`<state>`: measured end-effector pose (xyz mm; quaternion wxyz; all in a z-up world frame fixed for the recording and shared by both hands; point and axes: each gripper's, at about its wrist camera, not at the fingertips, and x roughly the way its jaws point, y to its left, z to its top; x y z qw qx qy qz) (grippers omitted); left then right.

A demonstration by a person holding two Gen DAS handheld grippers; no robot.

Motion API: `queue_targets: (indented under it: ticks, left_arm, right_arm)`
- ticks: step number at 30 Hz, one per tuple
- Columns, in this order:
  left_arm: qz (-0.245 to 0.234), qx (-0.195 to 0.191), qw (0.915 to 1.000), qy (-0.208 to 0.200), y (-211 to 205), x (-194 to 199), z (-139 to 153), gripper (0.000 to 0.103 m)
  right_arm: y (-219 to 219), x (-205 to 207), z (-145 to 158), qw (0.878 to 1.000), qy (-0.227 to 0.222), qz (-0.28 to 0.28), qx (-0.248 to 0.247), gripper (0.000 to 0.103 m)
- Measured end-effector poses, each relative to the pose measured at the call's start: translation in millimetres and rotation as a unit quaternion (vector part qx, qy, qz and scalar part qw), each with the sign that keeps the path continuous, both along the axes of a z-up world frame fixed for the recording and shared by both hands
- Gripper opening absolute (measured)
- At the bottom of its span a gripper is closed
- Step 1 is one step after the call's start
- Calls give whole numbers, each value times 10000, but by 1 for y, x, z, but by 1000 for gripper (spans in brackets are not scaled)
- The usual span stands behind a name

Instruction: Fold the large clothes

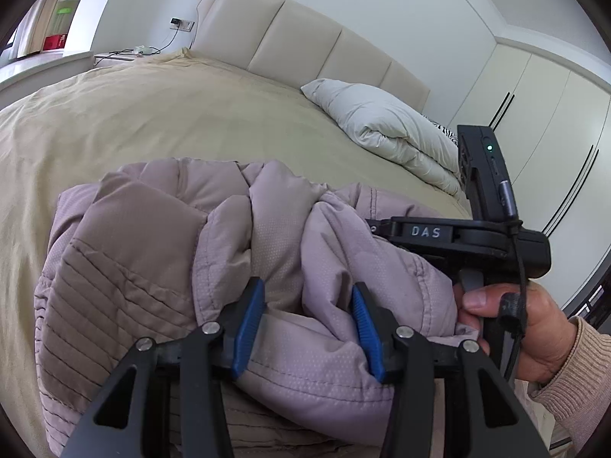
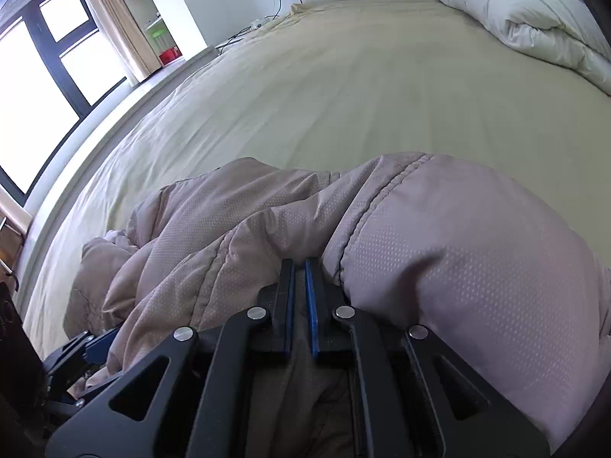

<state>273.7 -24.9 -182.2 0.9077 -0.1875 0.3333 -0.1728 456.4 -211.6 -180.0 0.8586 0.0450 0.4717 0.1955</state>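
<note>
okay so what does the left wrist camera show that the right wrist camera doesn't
Only the left wrist view shows the person's hand holding the right gripper's handle, and the white wardrobe doors. Only the right wrist view shows the window and curtain. Both show the puffy mauve jacket on the beige bed, the folded duvet and the padded headboard.

A puffy, quilted mauve jacket [image 1: 267,267] lies bunched and crumpled near the bed's [image 1: 172,114] foot edge, partly lifted.
</note>
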Motion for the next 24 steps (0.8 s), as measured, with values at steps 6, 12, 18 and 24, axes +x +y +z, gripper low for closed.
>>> queue_targets:
  ticks: [6, 12, 18, 24]
  left_arm:
    - [28, 37, 10000, -14, -2, 1, -1, 50]
    - [-16, 150, 9999, 3, -9, 1, -3, 50]
    - [-4, 12, 10000, 1, -5, 2, -3, 50]
    - [-15, 1, 10000, -10, -5, 1, -4, 50]
  right_arm:
    - [-59, -1, 50, 9927, -680, -992, 81, 7]
    - [-71, 22, -14, 9951, 71, -789, -590, 6]
    - [-68, -29, 43, 9933, -883, -748, 36, 7]
    - [-24, -62, -2, 9916, -807, -71, -1005, 7]
